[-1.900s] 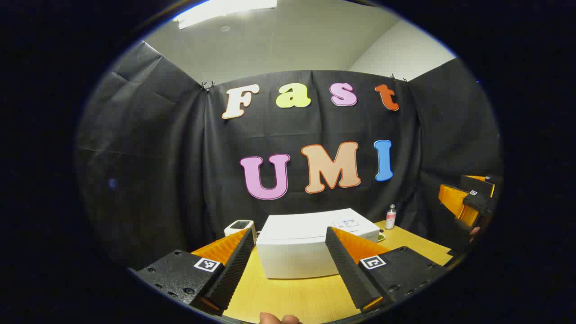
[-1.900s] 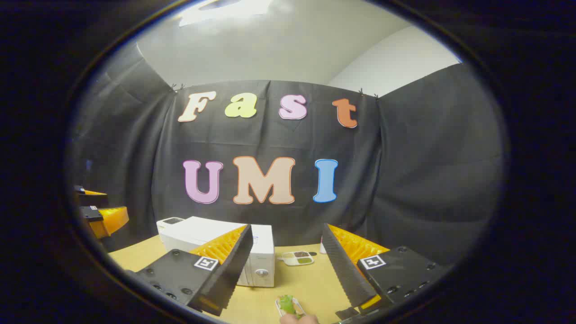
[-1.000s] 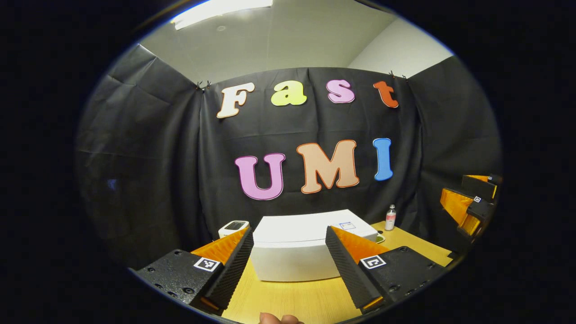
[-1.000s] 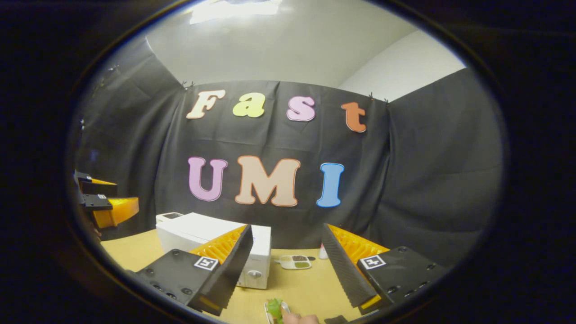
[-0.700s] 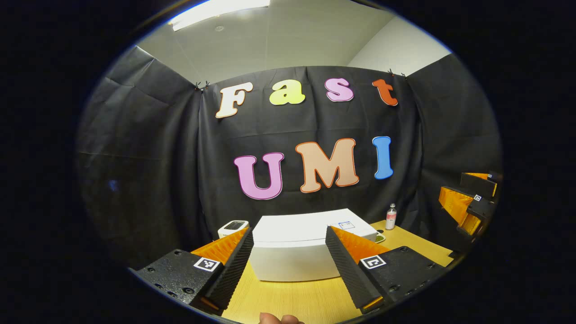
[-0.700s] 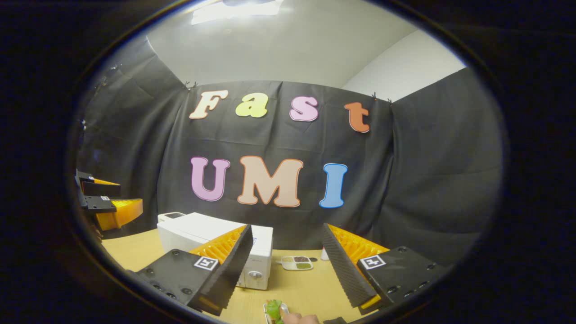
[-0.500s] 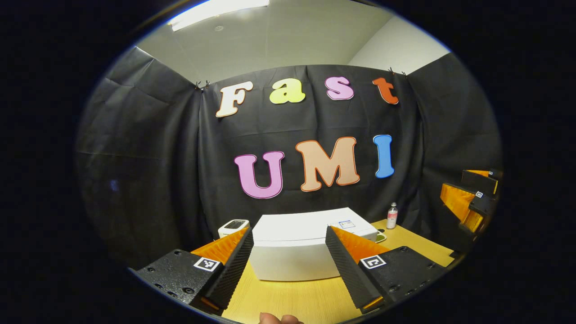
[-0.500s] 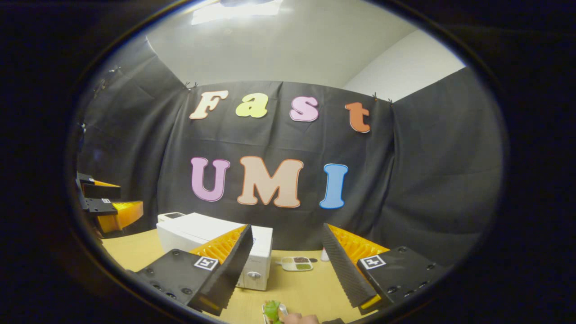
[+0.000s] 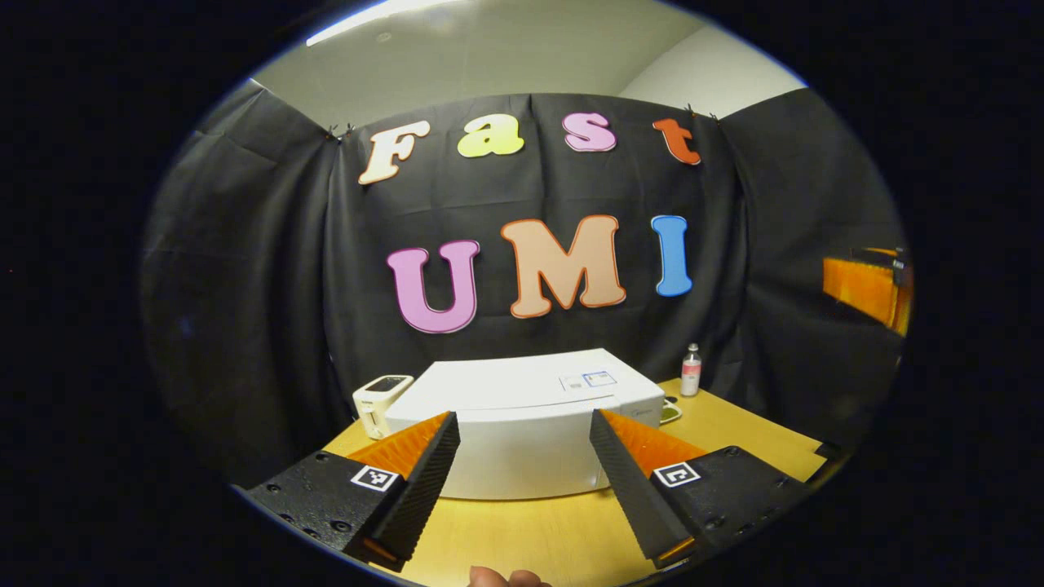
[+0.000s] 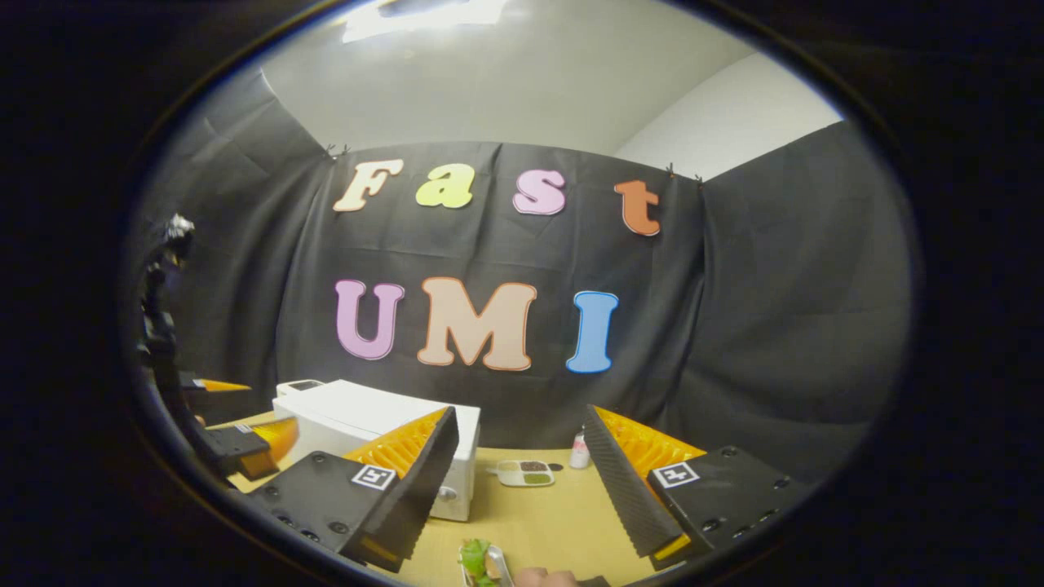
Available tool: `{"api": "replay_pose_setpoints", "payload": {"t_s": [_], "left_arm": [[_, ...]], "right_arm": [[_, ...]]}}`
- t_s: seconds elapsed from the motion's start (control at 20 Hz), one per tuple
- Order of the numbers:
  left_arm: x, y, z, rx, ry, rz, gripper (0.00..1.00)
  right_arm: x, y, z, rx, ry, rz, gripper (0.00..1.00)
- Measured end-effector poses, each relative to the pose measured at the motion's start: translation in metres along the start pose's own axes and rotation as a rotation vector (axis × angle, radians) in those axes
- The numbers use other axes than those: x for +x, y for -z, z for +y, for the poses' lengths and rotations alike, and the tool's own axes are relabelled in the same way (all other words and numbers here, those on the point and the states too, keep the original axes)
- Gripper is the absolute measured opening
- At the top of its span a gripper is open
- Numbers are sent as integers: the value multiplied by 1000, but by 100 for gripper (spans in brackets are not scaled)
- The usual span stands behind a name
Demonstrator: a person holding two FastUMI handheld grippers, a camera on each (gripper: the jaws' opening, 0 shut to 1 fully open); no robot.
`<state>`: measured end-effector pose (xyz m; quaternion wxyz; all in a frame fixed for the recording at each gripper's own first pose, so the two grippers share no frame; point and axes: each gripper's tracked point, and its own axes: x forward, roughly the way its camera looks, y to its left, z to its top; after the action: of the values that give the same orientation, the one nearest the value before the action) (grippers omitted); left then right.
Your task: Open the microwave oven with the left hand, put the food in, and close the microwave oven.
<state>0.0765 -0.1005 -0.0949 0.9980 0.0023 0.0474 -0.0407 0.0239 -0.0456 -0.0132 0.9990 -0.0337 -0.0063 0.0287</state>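
The white microwave (image 9: 522,391) stands on the wooden table (image 9: 555,530), straight ahead of my left gripper (image 9: 522,417), and its door looks shut. My left gripper is open, holds nothing and hangs short of the oven. In the right gripper view the microwave (image 10: 359,416) sits at the left with a knob (image 10: 444,493) on its front. The food, green leaves on a small plate (image 10: 475,561), lies at the bottom edge, below my open, empty right gripper (image 10: 518,420). The left gripper (image 10: 245,447) shows at the far left.
A small white device (image 9: 379,398) stands left of the microwave. A little bottle (image 9: 691,369) and a divided tray (image 10: 522,473) sit to its right near the black cloth. The right gripper (image 9: 866,285) hovers at the far right. A fingertip (image 9: 502,577) pokes in at the bottom.
My left gripper has moved nearer the microwave, which now looks larger and higher in its view. In the right gripper view the left gripper has dropped lower and come closer.
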Motion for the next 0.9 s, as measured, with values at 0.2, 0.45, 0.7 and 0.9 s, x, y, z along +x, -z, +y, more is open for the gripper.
{"api": "replay_pose_setpoints", "payload": {"t_s": [0.2, 0.45, 0.7, 0.9], "left_arm": [[32, 39, -33, 39, 56, 26, 100], [75, 90, -87, 30, 158, 70, 98], [117, 130, -109, 40, 165, 126, 98], [136, 154, -114, 6, 159, 172, 96]], "right_arm": [[-16, -3, -26, -39, 51, 5, 95], [-38, -9, -71, -58, 165, 20, 95], [-67, -6, -107, -100, 264, 65, 95], [-77, 1, -122, -129, 298, 115, 95]]}}
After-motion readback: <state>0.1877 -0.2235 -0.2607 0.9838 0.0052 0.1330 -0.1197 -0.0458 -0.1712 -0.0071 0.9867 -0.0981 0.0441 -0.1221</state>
